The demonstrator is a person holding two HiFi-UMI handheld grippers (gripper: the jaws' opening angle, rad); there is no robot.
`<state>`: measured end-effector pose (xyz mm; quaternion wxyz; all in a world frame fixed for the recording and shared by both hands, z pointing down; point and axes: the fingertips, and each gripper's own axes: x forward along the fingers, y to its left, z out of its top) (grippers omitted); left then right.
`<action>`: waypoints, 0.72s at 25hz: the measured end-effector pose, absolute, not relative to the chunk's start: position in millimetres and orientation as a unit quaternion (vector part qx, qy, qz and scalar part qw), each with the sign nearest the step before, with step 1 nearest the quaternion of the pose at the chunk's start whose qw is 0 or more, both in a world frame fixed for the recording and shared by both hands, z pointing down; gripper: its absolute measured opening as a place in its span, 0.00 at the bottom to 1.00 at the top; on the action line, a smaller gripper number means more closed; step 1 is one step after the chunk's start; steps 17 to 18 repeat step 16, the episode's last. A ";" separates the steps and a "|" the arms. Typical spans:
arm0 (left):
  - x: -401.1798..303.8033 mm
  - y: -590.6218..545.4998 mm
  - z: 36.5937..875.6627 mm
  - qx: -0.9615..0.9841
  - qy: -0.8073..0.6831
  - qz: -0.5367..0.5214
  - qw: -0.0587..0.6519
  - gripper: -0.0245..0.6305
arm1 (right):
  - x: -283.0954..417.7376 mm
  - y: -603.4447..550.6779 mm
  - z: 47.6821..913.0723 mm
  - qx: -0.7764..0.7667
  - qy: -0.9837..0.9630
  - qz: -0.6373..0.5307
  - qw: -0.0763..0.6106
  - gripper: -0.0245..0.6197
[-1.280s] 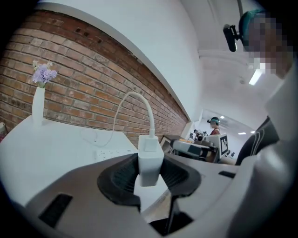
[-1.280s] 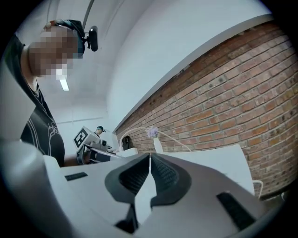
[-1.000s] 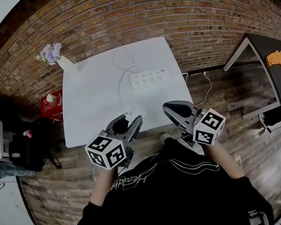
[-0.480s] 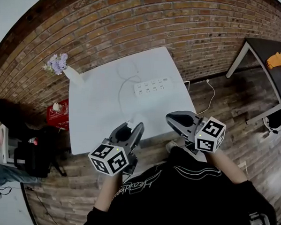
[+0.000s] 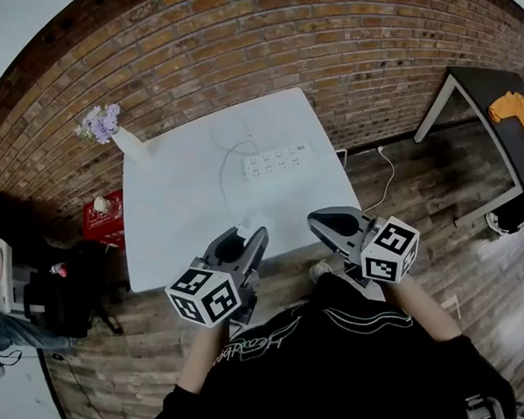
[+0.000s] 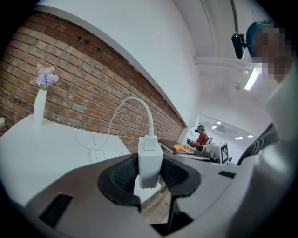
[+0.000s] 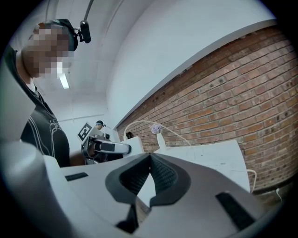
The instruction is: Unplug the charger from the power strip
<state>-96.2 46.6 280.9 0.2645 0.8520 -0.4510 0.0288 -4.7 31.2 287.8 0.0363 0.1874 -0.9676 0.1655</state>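
White charger is pinched in the left gripper's fingers at the bench's front edge, the right gripper's fingers are shut and empty, and a tug from its cord could drop it.

Worktop, white, square: white power strip near far edge; white cable looping beside it; white vase with purple flowers, far left corner

White charger — red-brown brick wall
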 end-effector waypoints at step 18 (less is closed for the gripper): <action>-80.9 42.8 291.6 0.856 -0.444 0.045 0.262 0.24 | 7.4 29.5 299.1 0.202 -0.962 0.179 0.037 0.03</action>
